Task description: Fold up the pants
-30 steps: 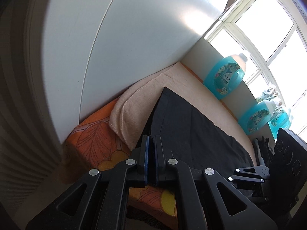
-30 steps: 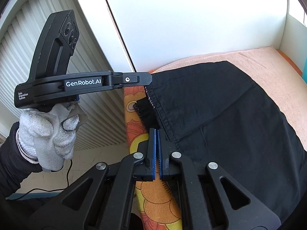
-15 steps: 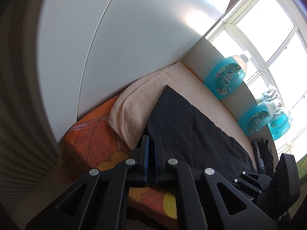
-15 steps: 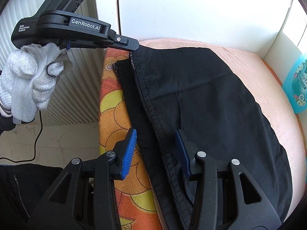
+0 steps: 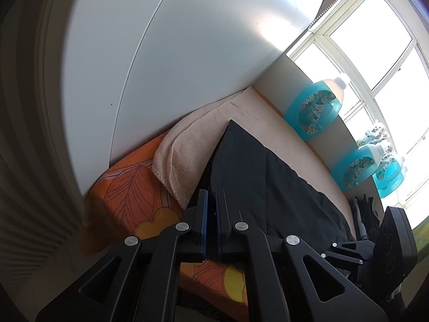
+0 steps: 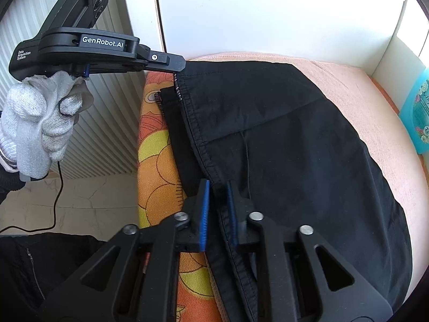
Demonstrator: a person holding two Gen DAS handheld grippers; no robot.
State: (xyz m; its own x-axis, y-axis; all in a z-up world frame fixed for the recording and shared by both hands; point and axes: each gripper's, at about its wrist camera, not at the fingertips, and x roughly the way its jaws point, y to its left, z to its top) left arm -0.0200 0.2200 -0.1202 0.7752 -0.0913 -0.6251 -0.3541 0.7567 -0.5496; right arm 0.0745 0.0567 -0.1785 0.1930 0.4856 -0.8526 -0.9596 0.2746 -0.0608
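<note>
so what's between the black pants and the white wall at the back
A strip of peach towel separates the black pants from the white wall, clearest in the right wrist view.

Pants (image 6: pixel 295 147) lie on a towel (image 6: pixel 375 112), bottles (image 5: pixel 313 110) behind.

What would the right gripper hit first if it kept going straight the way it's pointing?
Probably the black pants. The right gripper points along their stitched hem, its part-open jaws straddling that edge, so the fabric lies directly ahead. Farther on sits the left gripper, though depth is unclear.
</note>
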